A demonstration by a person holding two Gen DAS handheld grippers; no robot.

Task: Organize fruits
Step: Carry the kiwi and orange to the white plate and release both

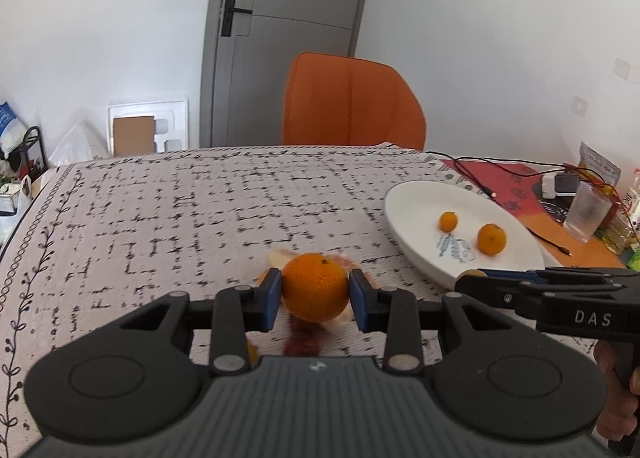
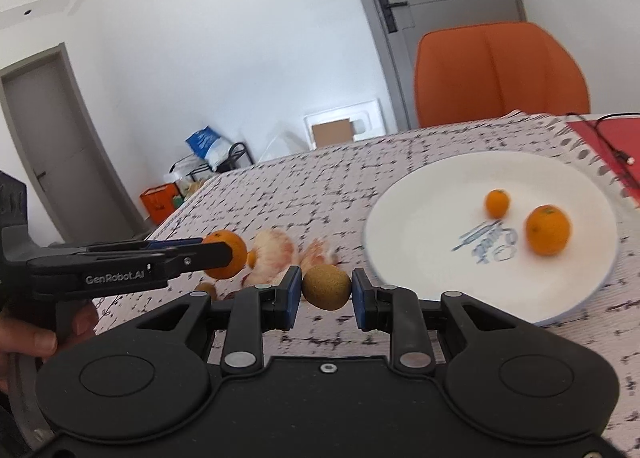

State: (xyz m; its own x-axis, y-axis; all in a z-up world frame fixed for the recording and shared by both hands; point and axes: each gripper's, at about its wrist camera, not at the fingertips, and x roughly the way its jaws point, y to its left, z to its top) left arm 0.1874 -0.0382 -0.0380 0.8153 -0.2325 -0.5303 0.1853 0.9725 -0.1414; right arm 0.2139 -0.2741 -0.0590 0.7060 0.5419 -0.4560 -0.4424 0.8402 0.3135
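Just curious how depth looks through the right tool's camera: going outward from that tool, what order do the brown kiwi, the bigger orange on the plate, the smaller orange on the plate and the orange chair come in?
1. Brown fuzzy kiwi, gripped in the right tool.
2. Bigger orange, plate's right.
3. Smaller orange, just behind it.
4. Orange chair, beyond the table.

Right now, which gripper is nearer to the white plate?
Right. The right gripper, jaws shut on a kiwi, is beside the near rim of the white plate. The left gripper, holding an orange, is farther to the plate's left.
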